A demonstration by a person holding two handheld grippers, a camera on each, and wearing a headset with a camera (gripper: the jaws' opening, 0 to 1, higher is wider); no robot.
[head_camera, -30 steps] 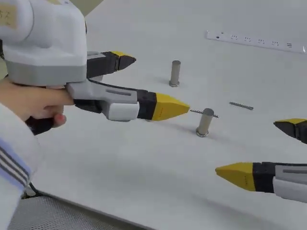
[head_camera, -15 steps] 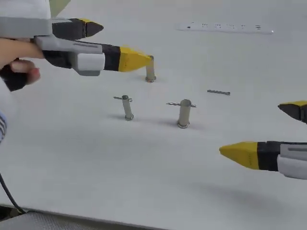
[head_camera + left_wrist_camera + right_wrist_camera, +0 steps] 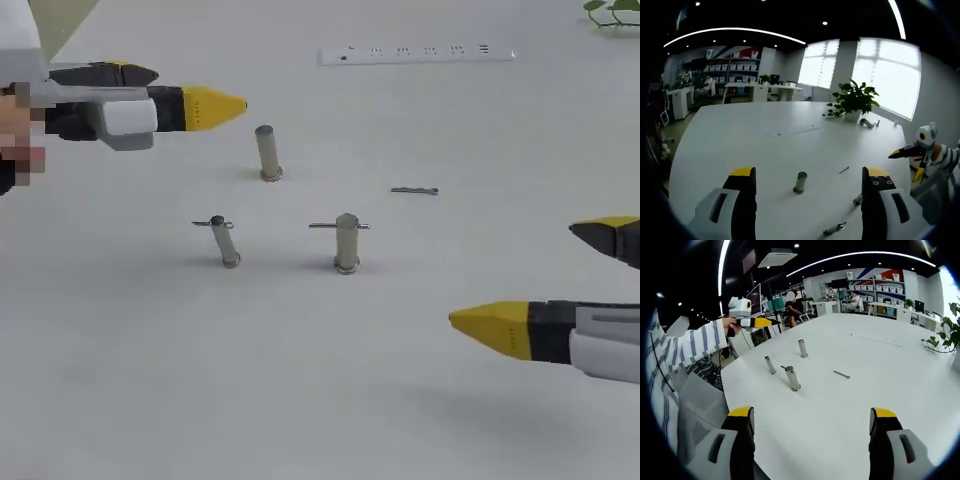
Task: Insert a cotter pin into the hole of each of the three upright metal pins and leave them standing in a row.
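Observation:
Three metal pins stand on the white table. The back pin [image 3: 267,152] [image 3: 800,182] [image 3: 802,348] has a bare top. The front left pin [image 3: 226,243] [image 3: 770,365] and the front middle pin [image 3: 346,243] [image 3: 791,378] each carry a cotter pin through the top. A loose cotter pin [image 3: 414,190] [image 3: 843,170] [image 3: 842,374] lies flat to the right of them. My left gripper [image 3: 190,92] [image 3: 809,172] hovers open, up and left of the back pin, holding nothing. My right gripper [image 3: 513,275] [image 3: 812,412] hangs open at the right, well short of the pins.
A white power strip [image 3: 415,53] lies along the far side of the table. A potted plant [image 3: 852,100] stands at a far corner. Desks and shelves fill the room behind. The person's striped sleeve [image 3: 695,347] reaches in from the left.
The left gripper has drawn back to the left, away from the middle pin and its cotter pin. The head camera has shifted, bringing all three pins into view. The right gripper holds its place.

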